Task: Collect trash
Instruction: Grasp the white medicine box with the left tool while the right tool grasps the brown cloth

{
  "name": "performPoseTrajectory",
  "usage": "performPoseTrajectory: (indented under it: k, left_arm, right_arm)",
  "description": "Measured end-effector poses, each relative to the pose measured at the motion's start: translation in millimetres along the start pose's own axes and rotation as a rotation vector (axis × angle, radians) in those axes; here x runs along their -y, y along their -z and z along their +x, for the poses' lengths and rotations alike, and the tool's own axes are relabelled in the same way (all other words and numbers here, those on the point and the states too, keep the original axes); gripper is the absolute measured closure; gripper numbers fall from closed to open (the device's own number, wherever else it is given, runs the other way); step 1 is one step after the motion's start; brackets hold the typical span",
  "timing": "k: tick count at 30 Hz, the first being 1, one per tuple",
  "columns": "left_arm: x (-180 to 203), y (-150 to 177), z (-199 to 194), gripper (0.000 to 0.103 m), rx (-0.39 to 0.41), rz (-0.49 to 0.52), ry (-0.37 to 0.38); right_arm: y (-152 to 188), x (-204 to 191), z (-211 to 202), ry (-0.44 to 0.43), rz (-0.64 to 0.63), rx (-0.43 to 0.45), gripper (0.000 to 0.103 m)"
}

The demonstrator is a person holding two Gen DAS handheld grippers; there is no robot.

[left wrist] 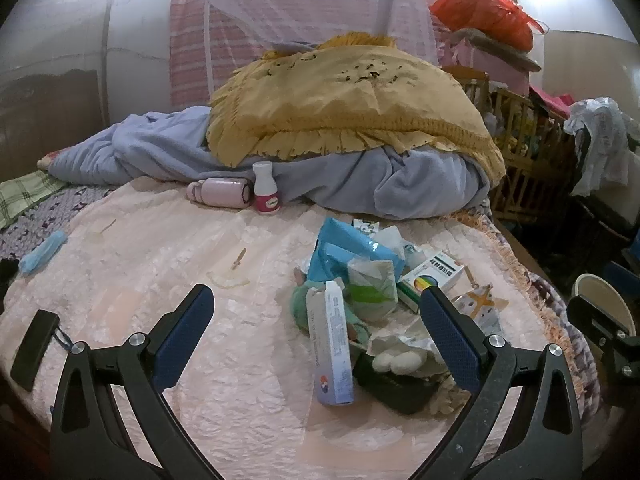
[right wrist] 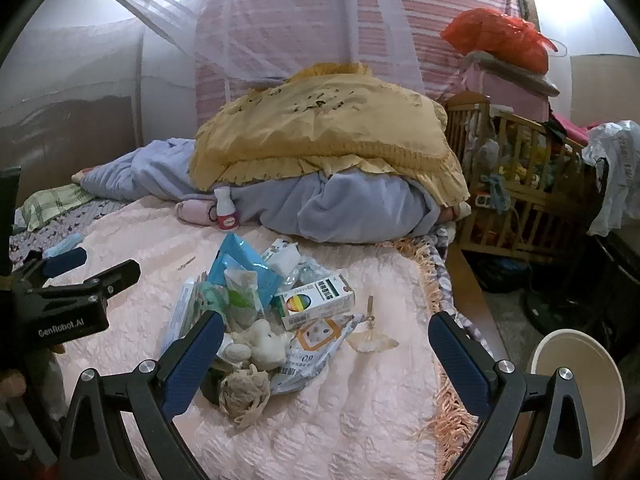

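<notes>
Pink quilted bedspread [right wrist: 352,408] is spread over the bed, its fringed edge [right wrist: 448,392] lying at the right. Trash pile [right wrist: 256,312] is heaped mid-bed near that edge; bare quilt lies leftward. Both left tongs [left wrist: 318,304] and right tongs [right wrist: 326,328] are held wide open, empty.

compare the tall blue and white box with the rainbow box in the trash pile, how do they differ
The tall box is long, narrow and pale blue-white; the rainbow box is shorter, wider and white with a green stripe and a rainbow circle. The tall box sits at the near left of the pile, its long side running toward the camera; the rainbow box lies flat at the right. Both are cardboard packets on the pink bedspread.
</notes>
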State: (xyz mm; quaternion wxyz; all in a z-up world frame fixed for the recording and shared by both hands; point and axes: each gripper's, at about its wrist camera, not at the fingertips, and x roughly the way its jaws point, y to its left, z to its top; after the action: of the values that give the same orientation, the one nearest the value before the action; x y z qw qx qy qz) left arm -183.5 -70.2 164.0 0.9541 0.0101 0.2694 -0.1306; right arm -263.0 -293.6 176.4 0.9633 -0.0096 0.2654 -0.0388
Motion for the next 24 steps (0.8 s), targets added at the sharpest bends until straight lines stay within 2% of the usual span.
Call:
performPoseTrajectory:
  k: [6,15,19,20,22,24]
  left_arm:
    - [-7.5,5.1,4.3,0.001,-0.02,0.011,-0.014]
    - [-32.3,17.2,10.3,0.001,-0.093,0.02,0.011]
    - [-39.9,21.3,13.1,0.001,-0.134,0.022,0.039]
    - [-40.9,22.3,14.0,0.001,-0.141,0.021,0.043]
    - [-42.0,24.0,16.6,0.001,-0.163,0.016,0.065]
    - [-40.8,24.4,20.9,0.001,-0.181,0.012,0.083]
  right_arm:
    - [4.7,2.6,3.7,-0.02,0.005,-0.019,0.002]
    - [18.3,7.9,18.4,-0.036,-0.008,-0.084,0.002]
    - [26.1,10.7,30.7,-0.068,0.003,-0.133,0.018]
    - [29.6,10.2,36.2,-0.096,0.006,-0.156,0.02]
    - [34.1,8.3,43.8,-0.147,0.012,-0.194,0.029]
    - [38.9,3.6,51.4,-0.213,0.015,-0.234,0.031]
